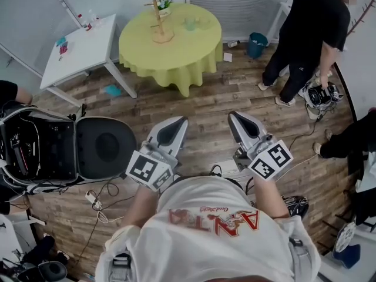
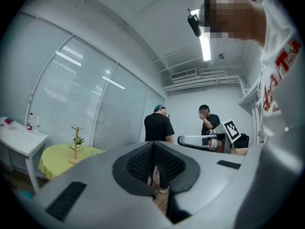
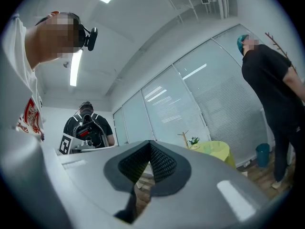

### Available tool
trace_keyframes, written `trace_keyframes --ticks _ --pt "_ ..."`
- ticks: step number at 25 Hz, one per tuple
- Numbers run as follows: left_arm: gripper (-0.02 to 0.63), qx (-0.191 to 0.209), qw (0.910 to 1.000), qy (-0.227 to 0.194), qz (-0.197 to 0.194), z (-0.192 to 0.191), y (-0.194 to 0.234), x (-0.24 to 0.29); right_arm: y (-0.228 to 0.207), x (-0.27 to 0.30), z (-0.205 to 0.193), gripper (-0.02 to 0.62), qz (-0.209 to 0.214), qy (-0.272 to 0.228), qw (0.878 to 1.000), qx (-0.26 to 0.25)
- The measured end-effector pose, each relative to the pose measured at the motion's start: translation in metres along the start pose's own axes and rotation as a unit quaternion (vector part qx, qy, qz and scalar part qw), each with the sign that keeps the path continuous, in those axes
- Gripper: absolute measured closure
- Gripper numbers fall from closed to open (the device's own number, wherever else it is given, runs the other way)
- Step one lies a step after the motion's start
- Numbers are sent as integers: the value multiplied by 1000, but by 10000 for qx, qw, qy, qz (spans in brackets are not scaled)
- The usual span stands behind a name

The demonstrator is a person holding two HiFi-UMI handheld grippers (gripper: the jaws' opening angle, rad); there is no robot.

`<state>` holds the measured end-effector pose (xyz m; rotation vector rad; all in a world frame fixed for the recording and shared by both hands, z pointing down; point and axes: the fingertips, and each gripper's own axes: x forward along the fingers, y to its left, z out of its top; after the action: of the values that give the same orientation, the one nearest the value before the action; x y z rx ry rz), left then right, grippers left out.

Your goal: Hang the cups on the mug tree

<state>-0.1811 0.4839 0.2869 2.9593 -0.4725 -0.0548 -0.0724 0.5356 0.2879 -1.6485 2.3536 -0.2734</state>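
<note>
Bare wooden floor [image 1: 205, 107] lies open below the yellow-covered round desk [image 1: 176, 57] at top centre. The mug tree [image 1: 160, 22] and cups [image 1: 189, 24] stand on that desk, well apart from the left hand-held gripper [image 1: 176, 125] and right hand-held gripper [image 1: 237, 119], both closed and empty.

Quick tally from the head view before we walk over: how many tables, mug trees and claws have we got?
tables: 2 (round yellow-clothed table, white table)
mug tree: 1, on the round table
claws: 2 (left claw, right claw), both shut with nothing in them
total: 5
</note>
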Motion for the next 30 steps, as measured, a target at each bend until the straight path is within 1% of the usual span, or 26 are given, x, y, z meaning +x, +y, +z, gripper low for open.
trace_keyframes --ticks 6,12,14,18,21,25,30 --pt "597 -2 10000 17 -19 -2 -14 23 -19 -16 4 601 5 34 10000 24" --pt "597 54 9999 58 -99 -12 -47 62 -64 -52 8 601 -237 131 9996 109" --pt "597 46 9999 116 -47 -19 -58 73 -78 -63 5 601 -202 153 9994 218" --pt "597 64 9994 329 90 -34 -72 85 -91 -74 -8 601 41 242 9987 450" --pt "597 53 9987 471 206 -38 -66 89 -100 -68 -15 601 160 276 9976 612" --pt "597 4 9981 485 377 -36 -51 99 -109 -53 -20 601 335 372 9966 659" --pt "597 -43 9975 530 456 -43 -32 110 -130 -34 -28 601 339 489 9951 784"
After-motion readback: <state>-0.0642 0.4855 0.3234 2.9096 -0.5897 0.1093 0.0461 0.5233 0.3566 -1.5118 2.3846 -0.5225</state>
